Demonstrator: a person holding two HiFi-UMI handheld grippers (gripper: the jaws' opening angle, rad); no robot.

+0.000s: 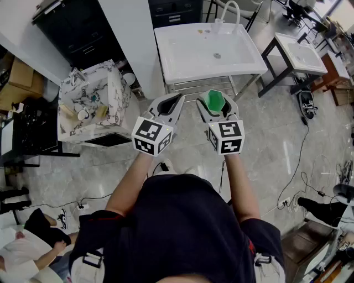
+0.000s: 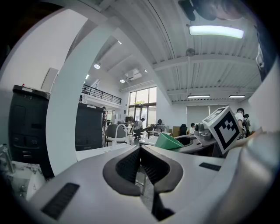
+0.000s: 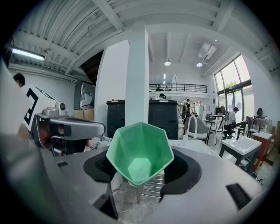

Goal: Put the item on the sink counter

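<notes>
A green faceted cup (image 1: 212, 102) sits between the pads of my right gripper (image 1: 216, 99), which is shut on it. In the right gripper view the cup (image 3: 139, 153) faces me mouth-first, filling the gap of the right gripper (image 3: 140, 169). My left gripper (image 1: 171, 101) hangs beside it, shut with nothing in it; its pads meet in the left gripper view (image 2: 141, 152), where the cup (image 2: 169, 142) shows off to the right. The white sink counter (image 1: 180, 61) with a faucet (image 1: 230, 10) stands just beyond both grippers.
A metal rack (image 1: 202, 86) lies under the sink counter. A marble-patterned table (image 1: 119, 91) with small items stands at the left, beside a white pillar (image 1: 133, 33) and a black cabinet (image 1: 83, 27). A second sink (image 1: 301, 52) stands at the right. Cables (image 1: 301, 149) run over the floor.
</notes>
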